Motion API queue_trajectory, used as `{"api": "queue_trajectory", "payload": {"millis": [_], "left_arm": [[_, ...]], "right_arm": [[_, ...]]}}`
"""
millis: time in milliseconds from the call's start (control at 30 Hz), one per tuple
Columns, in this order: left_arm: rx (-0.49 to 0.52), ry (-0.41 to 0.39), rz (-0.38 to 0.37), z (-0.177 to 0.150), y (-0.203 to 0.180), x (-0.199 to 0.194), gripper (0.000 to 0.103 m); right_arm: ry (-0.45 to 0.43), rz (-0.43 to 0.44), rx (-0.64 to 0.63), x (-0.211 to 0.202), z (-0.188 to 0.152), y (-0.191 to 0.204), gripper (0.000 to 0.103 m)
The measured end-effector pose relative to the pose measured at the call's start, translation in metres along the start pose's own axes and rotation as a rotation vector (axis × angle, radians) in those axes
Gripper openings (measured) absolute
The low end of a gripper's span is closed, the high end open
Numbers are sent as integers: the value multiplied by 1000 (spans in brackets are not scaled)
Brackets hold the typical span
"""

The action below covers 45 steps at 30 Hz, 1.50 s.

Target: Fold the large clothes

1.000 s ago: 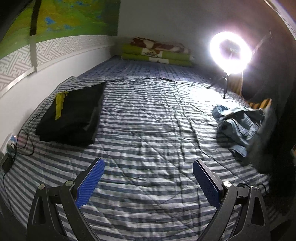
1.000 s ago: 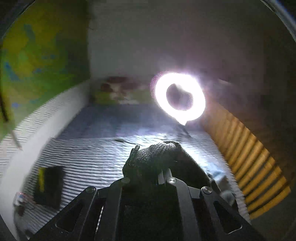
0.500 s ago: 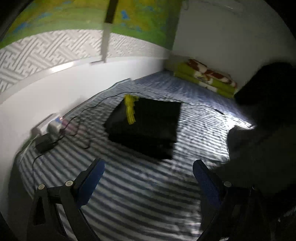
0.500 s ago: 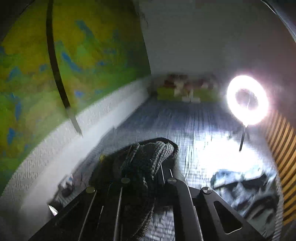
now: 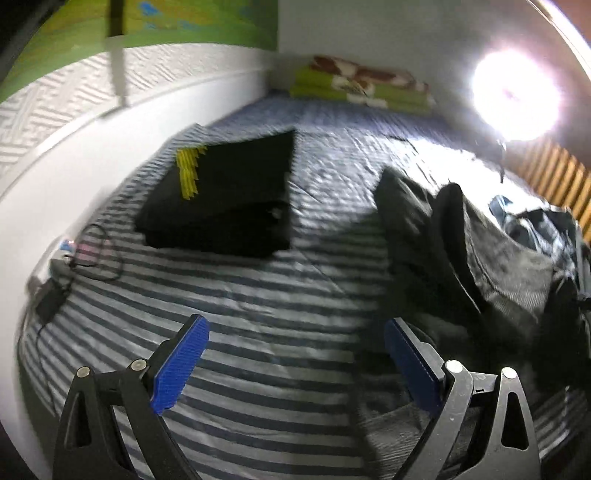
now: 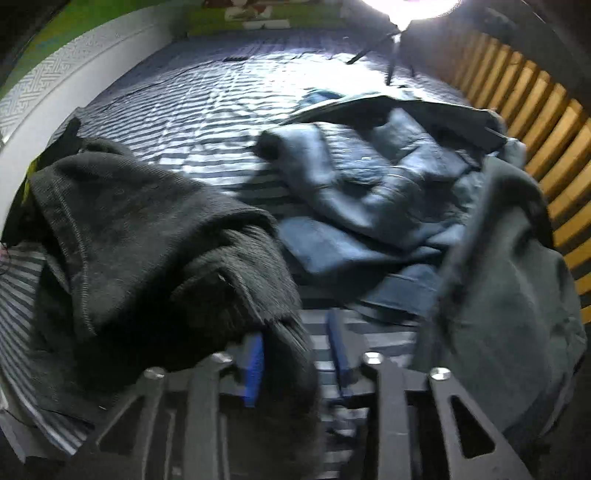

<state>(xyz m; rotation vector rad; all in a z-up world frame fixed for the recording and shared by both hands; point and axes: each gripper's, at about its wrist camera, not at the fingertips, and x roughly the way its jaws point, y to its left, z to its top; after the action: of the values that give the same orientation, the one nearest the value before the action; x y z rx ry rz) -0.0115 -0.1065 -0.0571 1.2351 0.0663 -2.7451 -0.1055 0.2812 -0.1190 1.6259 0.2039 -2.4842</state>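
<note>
A bed with a blue-and-white striped cover (image 5: 258, 295) fills the space ahead of the tool. To its left runs a white wall (image 5: 92, 155), topped by a band of white patterned wallpaper (image 5: 55, 99) and, above that, a green and yellow picture (image 5: 184, 18). Far ahead, against the end wall, lies a stack of green bedding (image 5: 362, 92). A bright ring light (image 5: 517, 92) glares ahead and to the right. Along the right side stands a row of yellow wooden slats (image 6: 535, 122). A black cable (image 5: 96, 258) loops near the left wall.
</note>
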Motion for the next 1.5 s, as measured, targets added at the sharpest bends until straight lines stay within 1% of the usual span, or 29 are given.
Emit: {"api": "queue_trajectory", "payload": {"millis": [67, 167, 200, 233, 267, 300, 367, 400, 467, 533, 600, 667, 733, 800, 867, 900, 967, 1000, 1033, 1067, 1100, 1167, 1200, 1267, 1400, 1467, 1500], "left_arm": [[30, 21, -3, -2, -16, 10, 98], [44, 56, -21, -4, -33, 22, 98], [53, 73, -28, -6, -39, 27, 98], [63, 78, -30, -8, -42, 27, 98], [80, 80, -29, -11, -48, 29, 98], [95, 81, -28, -13, -53, 29, 98], [138, 85, -28, -20, -62, 29, 98], [151, 87, -27, -23, -63, 29, 98], [180, 94, -30, -29, -67, 30, 98], [200, 112, -19, -33, -68, 37, 98], [190, 134, -8, -34, -66, 42, 98], [156, 156, -24, -32, -60, 47, 98], [151, 160, -33, -31, -57, 49, 98], [164, 165, -25, -32, -58, 52, 98], [177, 174, -27, -35, -58, 56, 98], [191, 181, -31, -36, -60, 57, 98], [200, 179, -33, -38, -61, 57, 98], [195, 177, -37, -38, -60, 58, 98], [186, 176, -46, -37, -59, 58, 98], [176, 176, -55, -36, -57, 56, 97], [165, 174, -60, -34, -54, 55, 95], [144, 165, -62, -30, -49, 53, 92], [129, 159, -59, -28, -46, 52, 89], [101, 151, -58, -24, -38, 49, 87], [36, 129, -46, -16, -22, 44, 86], [7, 138, -47, -15, -17, 45, 85], [0, 144, -46, -16, -15, 47, 84]], "right_arm": [[-45, -20, -13, -15, -3, -2, 42], [-137, -51, -101, -42, -1, 17, 43], [-182, -62, -135, -56, 0, 29, 50], [-232, -67, -187, -69, -2, 43, 59], [-259, -71, -217, -71, 0, 53, 62], [-291, -81, -249, -77, -6, 62, 64], [-336, -130, -309, -81, -5, 82, 64], [-341, -115, -323, -85, -6, 87, 64], [-299, -4, -340, -82, -5, 98, 68], [-251, 72, -367, -70, -4, 111, 70], [-221, 102, -402, -57, -4, 131, 70], [-174, 132, -447, -35, -6, 154, 71], [-122, 164, -499, -15, -12, 176, 70], [-105, 144, -556, -4, -20, 193, 71], [-107, 84, -618, 10, -24, 205, 70], [-105, 56, -631, 15, -23, 207, 69], [-88, 30, -634, 26, -18, 202, 50], [-75, 14, -628, 29, -14, 197, 26], [-58, -3, -615, 32, -9, 189, 17], [-50, -11, -595, 33, -4, 179, 16], [-52, -12, -573, 31, 2, 169, 10], [-75, -47, -515, 23, 17, 142, 8], [-89, -51, -480, 17, 24, 128, 7], [-120, -75, -413, 5, 41, 103, 7], [-206, -209, -271, -15, 81, 42, 7], [-201, -249, -160, -12, 103, 9, 7], [-184, -281, -113, -6, 113, -5, 8]]}}
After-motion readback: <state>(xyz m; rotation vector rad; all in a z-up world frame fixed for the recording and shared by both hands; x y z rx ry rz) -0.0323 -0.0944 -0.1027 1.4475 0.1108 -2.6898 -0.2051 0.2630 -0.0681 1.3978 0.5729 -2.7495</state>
